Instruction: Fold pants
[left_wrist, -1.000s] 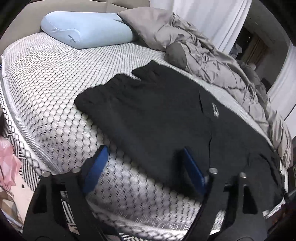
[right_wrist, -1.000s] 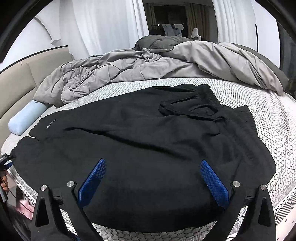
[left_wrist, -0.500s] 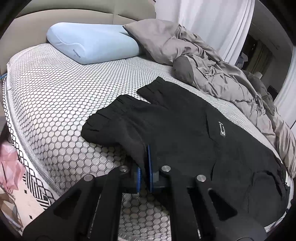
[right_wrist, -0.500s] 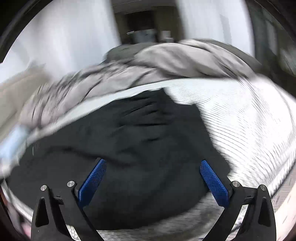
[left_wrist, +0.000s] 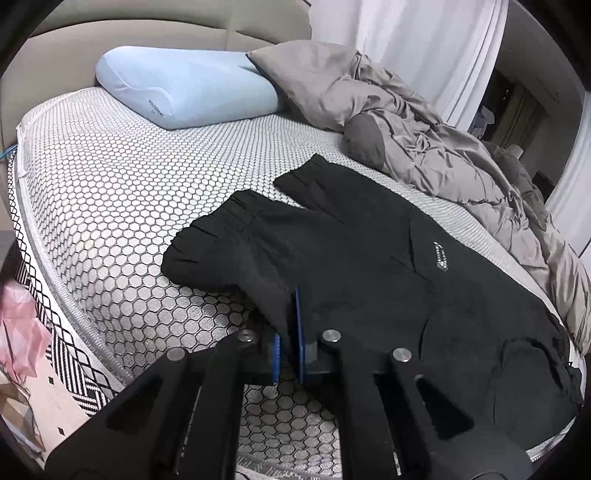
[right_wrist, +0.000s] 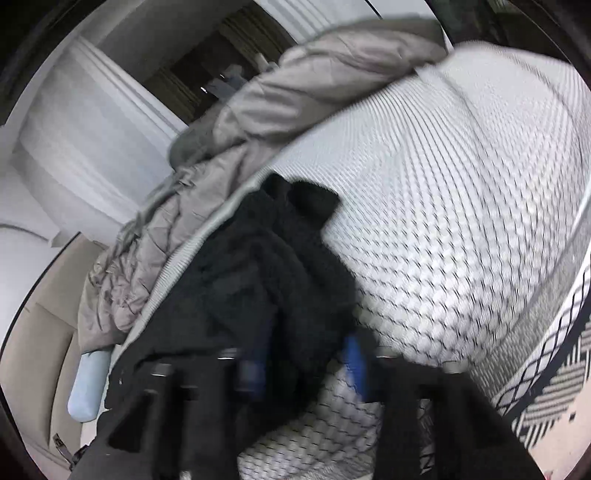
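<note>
Black pants (left_wrist: 369, 266) lie spread on the bed's honeycomb-patterned mattress (left_wrist: 110, 192), cuffs toward the pillow. My left gripper (left_wrist: 288, 332) is shut on the near edge of one leg, which rises in a small ridge between the blue pads. In the blurred right wrist view the pants (right_wrist: 266, 266) are bunched at the waist end. My right gripper (right_wrist: 306, 362) is partly closed around that bunched fabric, with a gap still between the blue pads (right_wrist: 354, 354).
A light blue pillow (left_wrist: 184, 92) lies at the headboard. A rumpled grey duvet (left_wrist: 424, 140) is piled along the far side of the bed. The mattress edge (left_wrist: 48, 280) runs near left, with pink cloth (left_wrist: 18, 325) beyond it.
My left gripper went from open to shut on the pant leg edge and lifted it slightly. My right gripper swung toward the waist end, tilted, and narrowed around the fabric.
</note>
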